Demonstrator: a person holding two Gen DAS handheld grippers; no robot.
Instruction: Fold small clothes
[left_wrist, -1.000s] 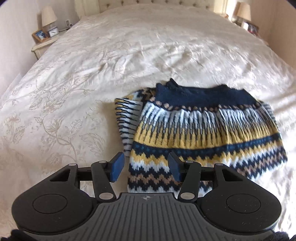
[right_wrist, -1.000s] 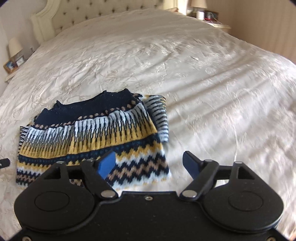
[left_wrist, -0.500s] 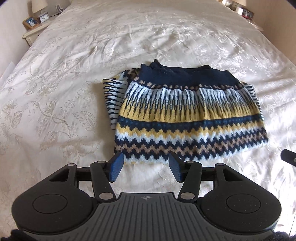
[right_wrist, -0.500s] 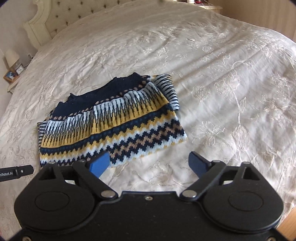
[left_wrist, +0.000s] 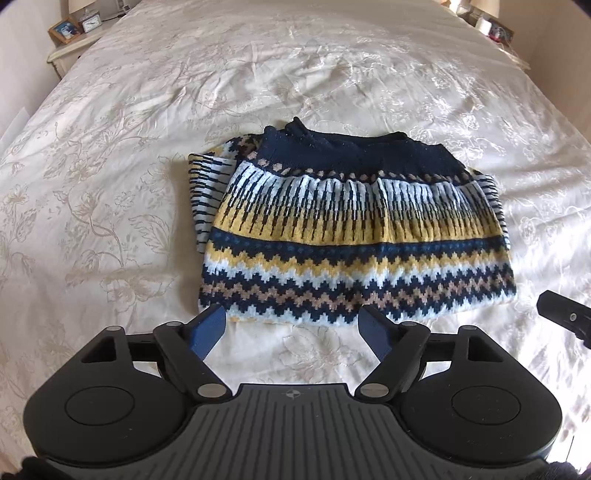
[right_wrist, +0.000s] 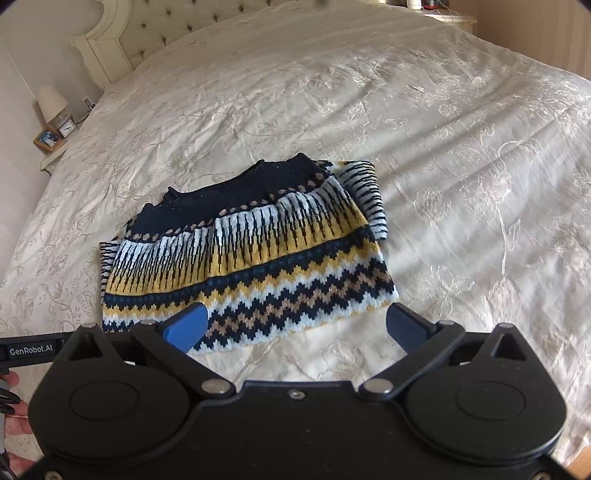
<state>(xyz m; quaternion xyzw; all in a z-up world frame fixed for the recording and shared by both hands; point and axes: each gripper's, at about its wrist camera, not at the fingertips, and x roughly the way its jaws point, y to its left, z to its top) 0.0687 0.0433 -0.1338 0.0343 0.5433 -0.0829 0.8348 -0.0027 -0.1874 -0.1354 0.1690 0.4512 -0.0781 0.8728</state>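
A small knitted sweater (left_wrist: 354, 236) in navy, yellow, white and tan zigzag bands lies folded flat on the bed, sleeves tucked under its sides. It also shows in the right wrist view (right_wrist: 251, 254). My left gripper (left_wrist: 291, 328) is open and empty, just short of the sweater's near hem. My right gripper (right_wrist: 295, 328) is open and empty, its left finger over the hem, above the fabric. The right gripper's tip (left_wrist: 561, 317) shows at the right edge of the left wrist view.
The cream floral bedspread (left_wrist: 110, 184) covers the whole bed. A tufted headboard (right_wrist: 184, 22) stands at the far end. A nightstand with a lamp, a clock and a photo frame (right_wrist: 51, 125) is at the far left. Another nightstand (left_wrist: 495, 29) is at the far right.
Both grippers have drawn back and risen from the sweater, which now lies free on the bed. The left gripper's jaws have opened wider.
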